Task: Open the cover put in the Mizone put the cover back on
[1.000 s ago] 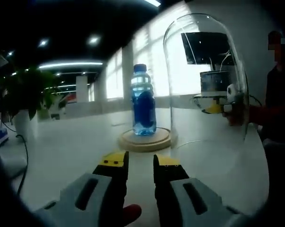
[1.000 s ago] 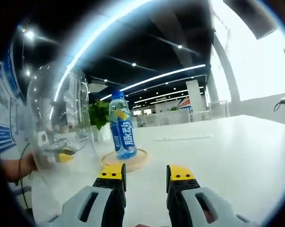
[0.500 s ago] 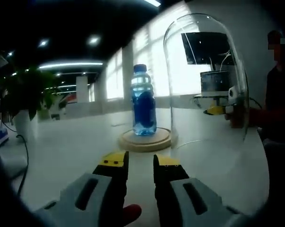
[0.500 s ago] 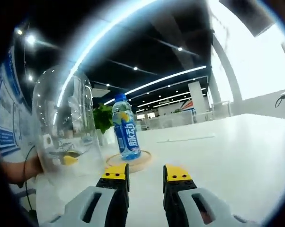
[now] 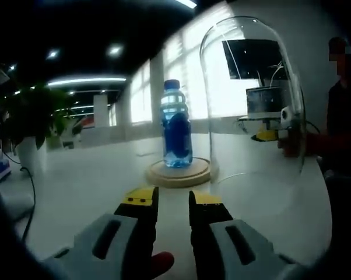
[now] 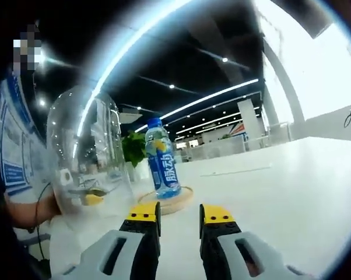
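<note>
Left gripper [image 5: 173, 201] jaws nearly together, holding nothing; right gripper [image 6: 180, 214] jaws slightly spread, holding nothing. Blue Mizone plastic bottle [image 5: 176, 131] upright on round wooden base [image 5: 180, 172] mid-table. Clear glass dome cover [image 5: 254, 99] just beside base: probably fragile, slippery, so grip low at the rim.

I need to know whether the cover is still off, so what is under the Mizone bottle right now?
The Mizone bottle stands upright on a round wooden base. The glass cover sits beside it on the white table, not over it. The bottle's underside cannot be seen.
</note>
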